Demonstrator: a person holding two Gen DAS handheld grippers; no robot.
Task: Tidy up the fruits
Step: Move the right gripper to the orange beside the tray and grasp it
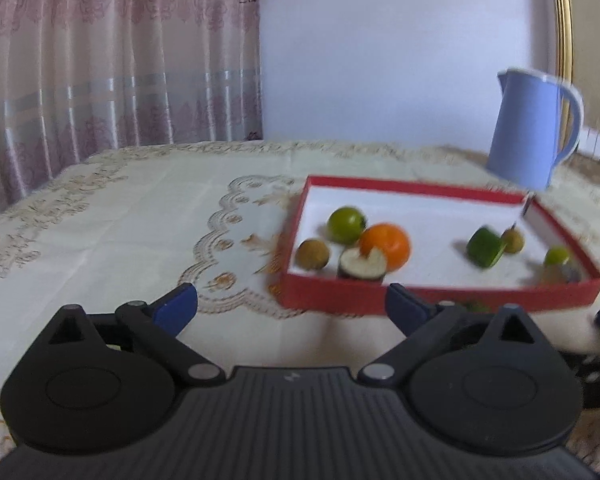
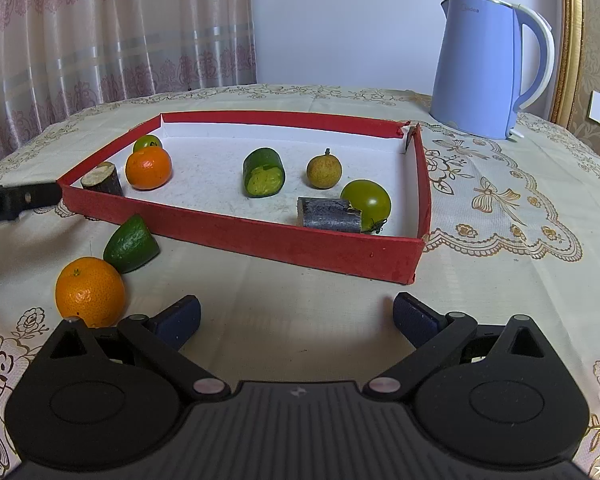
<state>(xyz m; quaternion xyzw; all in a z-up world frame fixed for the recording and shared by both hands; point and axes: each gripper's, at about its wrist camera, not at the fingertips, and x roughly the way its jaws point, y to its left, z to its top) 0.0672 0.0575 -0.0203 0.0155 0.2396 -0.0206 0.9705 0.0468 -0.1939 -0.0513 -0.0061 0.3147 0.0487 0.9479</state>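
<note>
Both your grippers, left gripper (image 1: pixel 292 310) and right gripper (image 2: pixel 296 322), are spread wide, holding nothing. An orange (image 2: pixel 90 291) and a green chunk (image 2: pixel 131 245) sit outside the red tray (image 2: pixel 284 242).

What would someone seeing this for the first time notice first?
Probably the red tray mid-table, with an orange, green fruits and cut pieces scattered on its white floor. Next, the blue kettle standing behind the tray's far right corner. Then a second orange and a green wedge lying outside the tray, in front of its near wall.
</note>
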